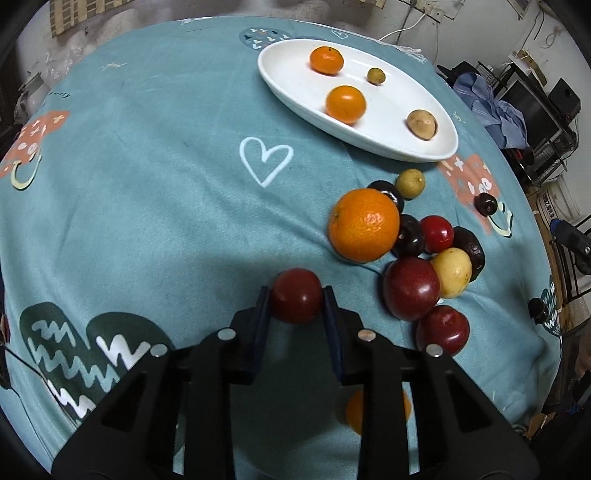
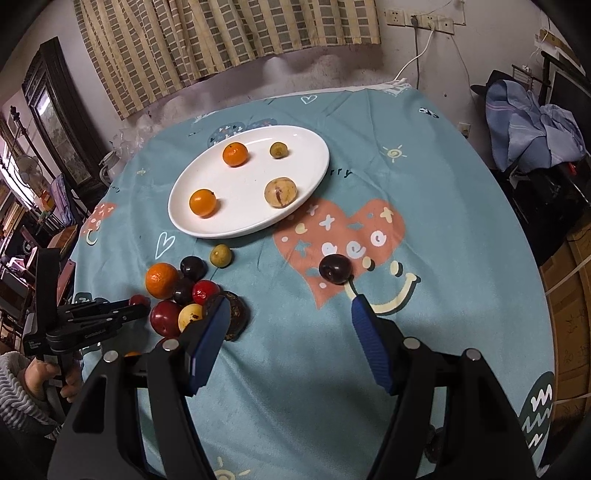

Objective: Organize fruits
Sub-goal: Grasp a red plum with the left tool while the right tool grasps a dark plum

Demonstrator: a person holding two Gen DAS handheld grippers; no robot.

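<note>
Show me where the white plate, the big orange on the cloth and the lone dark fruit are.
white plate [image 2: 192, 221]: right wrist view, bare near rim.
big orange [image 1: 364, 224]: left wrist view, middle of its peel.
lone dark fruit [image 2: 335, 268]: right wrist view, middle of its glossy top.

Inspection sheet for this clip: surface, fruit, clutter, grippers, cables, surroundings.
Surface: teal tablecloth with hearts, wrinkled.
Job's things: white plate holds two oranges, two brownish fruits; a heap of fruit lies loose beside it; one dark plum lies apart.
Clutter: nothing seen.
Grippers: left gripper shut on a red plum; right gripper open, nothing between the pads.
Cables: white cord from a wall socket to the table's far edge.
Surroundings: curtain, blue clothes heaped at right, dark cabinet at left.
</note>
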